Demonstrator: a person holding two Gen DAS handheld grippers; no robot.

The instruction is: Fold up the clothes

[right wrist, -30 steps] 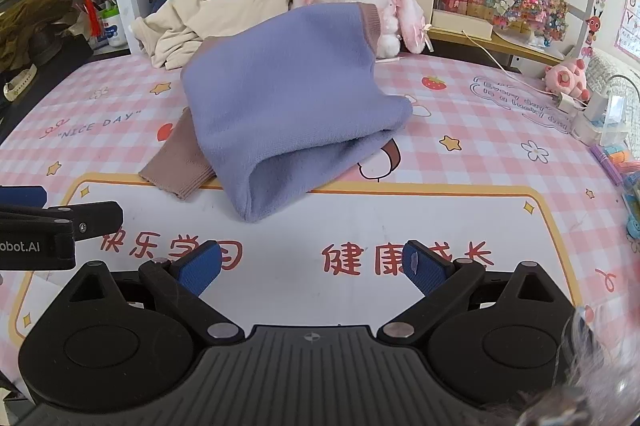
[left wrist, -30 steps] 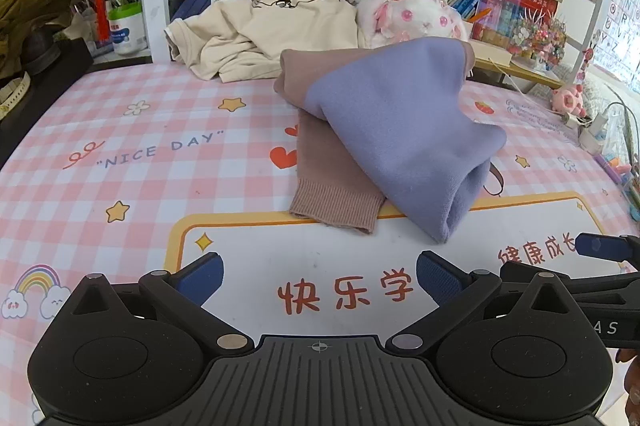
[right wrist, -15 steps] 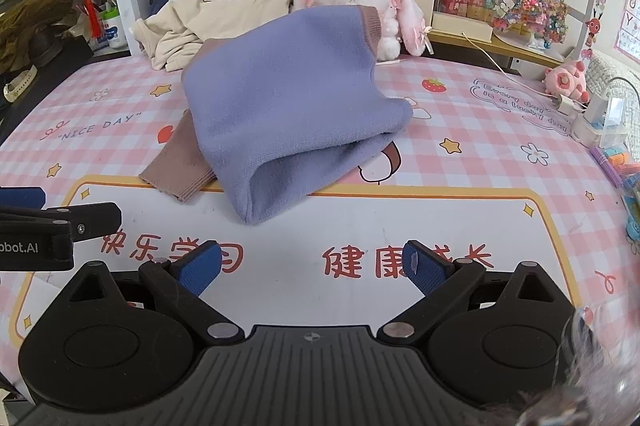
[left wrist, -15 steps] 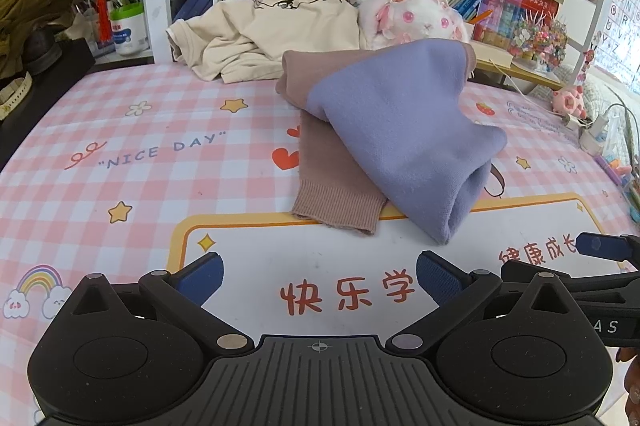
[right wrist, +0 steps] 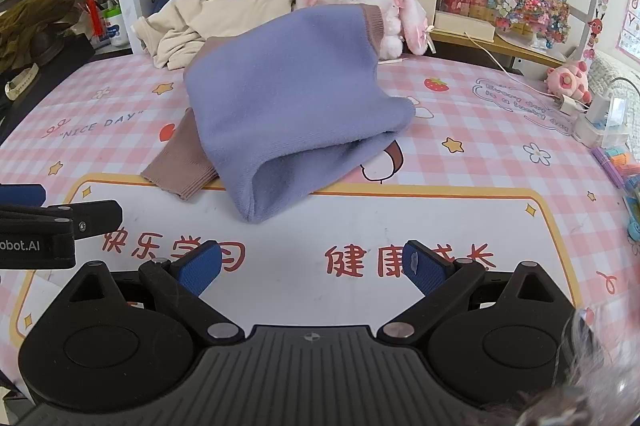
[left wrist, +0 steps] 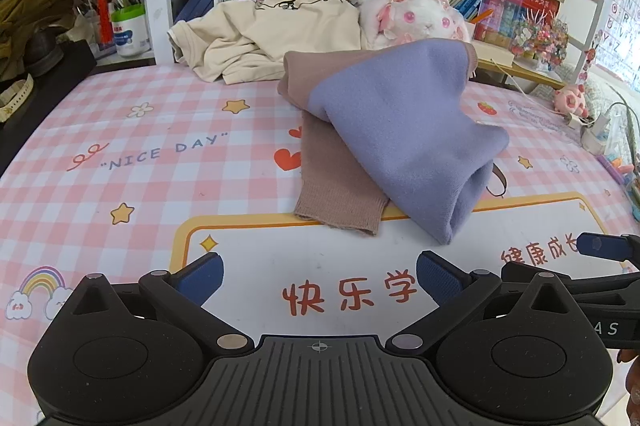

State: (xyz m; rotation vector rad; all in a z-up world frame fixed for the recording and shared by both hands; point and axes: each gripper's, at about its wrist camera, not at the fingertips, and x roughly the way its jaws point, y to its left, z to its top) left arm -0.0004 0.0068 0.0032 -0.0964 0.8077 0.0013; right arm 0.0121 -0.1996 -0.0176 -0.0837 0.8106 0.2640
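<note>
Sweater (right wrist: 288, 98) bundled on bench (right wrist: 480, 130), cream shirt (left wrist: 276, 30) unfolded behind; both tongs (left wrist: 318, 276) (right wrist: 312, 266) wide, empty.

Both grippers hover side by side, level, jaws spread wide and empty. The left gripper (left wrist: 318, 276) sits at the right gripper's (right wrist: 312, 266) nine o'clock.

Purple sweater (left wrist: 400, 130) with mauve-brown ribbed trim lies roughly folded on the pink checked table mat (left wrist: 120, 154), bulging rather than flat. One brown sleeve (left wrist: 336, 186) sticks out toward the near edge (cuff flat on the mat). Cream shirt (left wrist: 256, 34) heaped behind it, unfolded.
</note>
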